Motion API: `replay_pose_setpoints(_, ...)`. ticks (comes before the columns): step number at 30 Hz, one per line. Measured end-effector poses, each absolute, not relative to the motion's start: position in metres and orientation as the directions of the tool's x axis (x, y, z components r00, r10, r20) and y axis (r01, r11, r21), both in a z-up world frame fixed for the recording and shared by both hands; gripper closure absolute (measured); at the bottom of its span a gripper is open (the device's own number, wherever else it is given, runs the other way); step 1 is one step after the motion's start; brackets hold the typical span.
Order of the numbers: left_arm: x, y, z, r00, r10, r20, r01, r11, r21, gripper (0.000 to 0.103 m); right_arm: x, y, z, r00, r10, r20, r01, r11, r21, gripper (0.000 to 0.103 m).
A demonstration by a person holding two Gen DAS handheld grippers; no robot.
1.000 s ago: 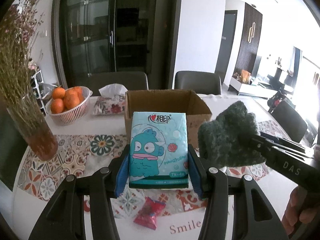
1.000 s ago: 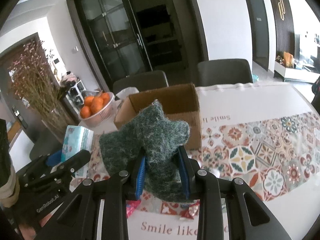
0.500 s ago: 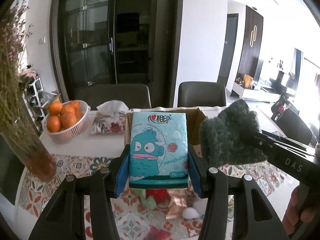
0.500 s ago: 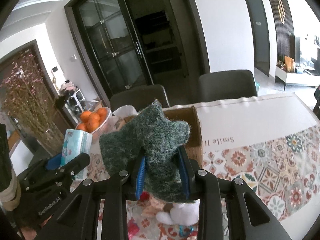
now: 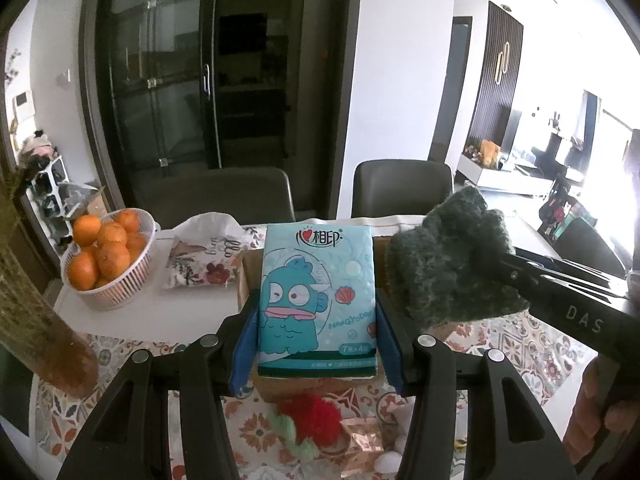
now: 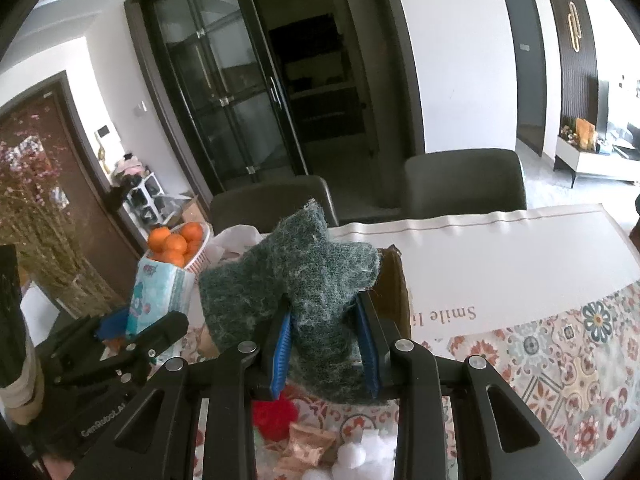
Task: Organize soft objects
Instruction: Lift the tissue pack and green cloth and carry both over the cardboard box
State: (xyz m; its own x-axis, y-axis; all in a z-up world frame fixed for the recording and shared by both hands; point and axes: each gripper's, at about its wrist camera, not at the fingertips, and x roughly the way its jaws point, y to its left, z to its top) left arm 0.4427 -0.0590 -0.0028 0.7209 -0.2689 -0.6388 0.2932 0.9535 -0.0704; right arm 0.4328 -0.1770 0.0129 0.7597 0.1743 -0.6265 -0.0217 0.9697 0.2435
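My left gripper (image 5: 316, 320) is shut on a teal tissue pack (image 5: 316, 300) with a cartoon fish, held upright in front of the cardboard box (image 5: 246, 276). My right gripper (image 6: 326, 336) is shut on a dark green knitted cloth (image 6: 296, 280), held just before the box (image 6: 394, 292). The cloth also shows at the right of the left wrist view (image 5: 452, 268), and the tissue pack at the left of the right wrist view (image 6: 158, 296). A red pom-pom (image 5: 314, 412) and white fluffy balls (image 6: 352, 456) lie on the table below the grippers.
A basket of oranges (image 5: 106, 256) and a floral tissue bag (image 5: 204, 260) stand left of the box. A vase of dried flowers (image 5: 44, 328) is at the near left. Two dark chairs (image 5: 402, 188) stand behind the patterned table (image 6: 560, 344). A copper wrapper (image 6: 306, 448) lies near the pom-pom.
Both grippers have risen and moved forward toward the box, still holding their objects. The box is now mostly hidden behind the tissue pack and cloth; the pom-pom and white balls have come into view.
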Motion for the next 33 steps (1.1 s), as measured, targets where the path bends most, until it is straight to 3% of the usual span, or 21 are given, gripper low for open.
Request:
replay_pose_setpoints(25, 0.534, -0.080, -0.066, 0.514, -0.236, -0.824, 0.325, 0.943, -0.068, 0.051, 0.553, -0.181, -0.059, 0.503, 0.216, -0.837, -0.025, 0.971, 0.236, 0.068)
replay_pose_setpoints(29, 0.537, -0.080, -0.072, 0.501, -0.243, -0.831, 0.325, 0.942, -0.079, 0.045, 0.560, -0.180, -0.071, 0.473, 0.227, -0.852, -0.015, 0.968, 0.250, 0.067)
replay_pose_setpoints(33, 0.536, -0.080, -0.072, 0.497, -0.240, -0.833, 0.330, 0.941, -0.074, 0.033, 0.564, -0.180, -0.083, 0.436, 0.251, -0.864, -0.012, 0.962, 0.273, 0.059)
